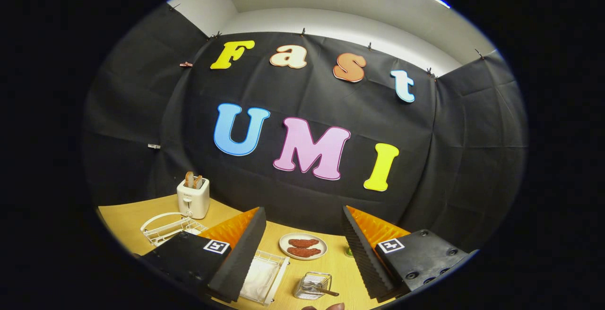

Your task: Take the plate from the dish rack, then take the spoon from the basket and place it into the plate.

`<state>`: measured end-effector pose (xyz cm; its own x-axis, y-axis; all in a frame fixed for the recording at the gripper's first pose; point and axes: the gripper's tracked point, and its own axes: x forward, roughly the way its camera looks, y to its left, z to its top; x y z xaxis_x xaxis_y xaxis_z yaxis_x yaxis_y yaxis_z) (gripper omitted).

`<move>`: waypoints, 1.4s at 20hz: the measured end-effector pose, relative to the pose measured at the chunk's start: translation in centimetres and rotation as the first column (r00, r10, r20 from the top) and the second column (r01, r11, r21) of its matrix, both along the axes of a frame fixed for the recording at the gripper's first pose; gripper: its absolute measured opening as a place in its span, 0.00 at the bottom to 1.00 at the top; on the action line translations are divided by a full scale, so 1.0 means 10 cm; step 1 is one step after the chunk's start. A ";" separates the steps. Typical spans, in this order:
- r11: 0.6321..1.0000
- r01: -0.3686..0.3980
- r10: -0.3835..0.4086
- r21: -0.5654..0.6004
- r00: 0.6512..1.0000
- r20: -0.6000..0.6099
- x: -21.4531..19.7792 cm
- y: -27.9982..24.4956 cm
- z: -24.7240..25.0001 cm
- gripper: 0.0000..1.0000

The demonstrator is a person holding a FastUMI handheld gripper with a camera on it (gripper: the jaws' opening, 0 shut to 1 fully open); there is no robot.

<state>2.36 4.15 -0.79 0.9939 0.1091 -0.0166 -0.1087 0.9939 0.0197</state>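
My gripper [302, 215] is open and held above the wooden table [127, 220], with nothing between its ridged black and orange fingers [241, 248]. Below, by the left finger, a white wire dish rack [279, 267] holds something flat and white that looks like the plate [257, 277]. To its right, between the fingers, a small clear wire basket [313, 285] holds a spoon [326, 291] with its brown handle pointing right. The left finger hides part of the rack.
A beige plate [303, 246] with two brown food pieces lies beyond the basket. A white toaster [193, 197] with toast stands at the back left, with a second white wire rack [165, 228] in front of it. Something small and green [349, 252] peeks out beside the right finger. A fingertip [331, 306] shows below the basket.
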 end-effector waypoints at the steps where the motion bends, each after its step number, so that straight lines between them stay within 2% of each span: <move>1: 1.000 -0.015 0.016 0.024 1.000 -0.021 0.01 0.07 -0.03 0.97; 4: 0.993 -0.071 0.084 0.098 0.987 -0.140 0.08 0.30 -0.24 0.97; 7: 0.981 -0.096 0.146 0.171 0.940 -0.308 0.22 0.53 -0.55 0.98; 11: 0.961 -0.064 0.202 0.269 0.825 -0.528 0.39 0.82 -0.99 0.96; 12: 0.953 -0.050 0.220 0.298 0.790 -0.572 0.43 0.91 -1.10 0.94; 13: 0.946 -0.031 0.235 0.324 0.753 -0.615 0.46 0.99 -1.19 0.88; 17: 0.908 0.051 0.300 0.416 0.616 -0.728 0.56 1.38 -1.51 0.85; 18: 0.916 0.060 0.291 0.398 0.585 -0.757 0.57 1.43 -1.64 0.84; 20: 0.941 0.064 0.248 0.334 0.541 -0.804 0.59 1.50 -1.88 0.84; 22: 0.951 0.064 0.231 0.303 0.503 -0.833 0.59 1.59 -2.05 0.82; 24: 0.963 0.081 0.188 0.256 0.476 -0.859 0.59 1.61 -2.21 0.71; 25: 0.970 0.104 0.147 0.219 0.466 -0.872 0.59 1.56 -2.26 0.55; 27: 0.975 0.149 0.079 0.163 0.454 -0.888 0.60 1.51 -2.29 0.39; 28: 0.980 0.170 0.017 0.104 0.447 -0.894 0.60 1.41 -2.30 0.37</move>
<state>8.32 18.23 -23.78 0.4484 0.1273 -0.8847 0.1373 0.9683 0.2089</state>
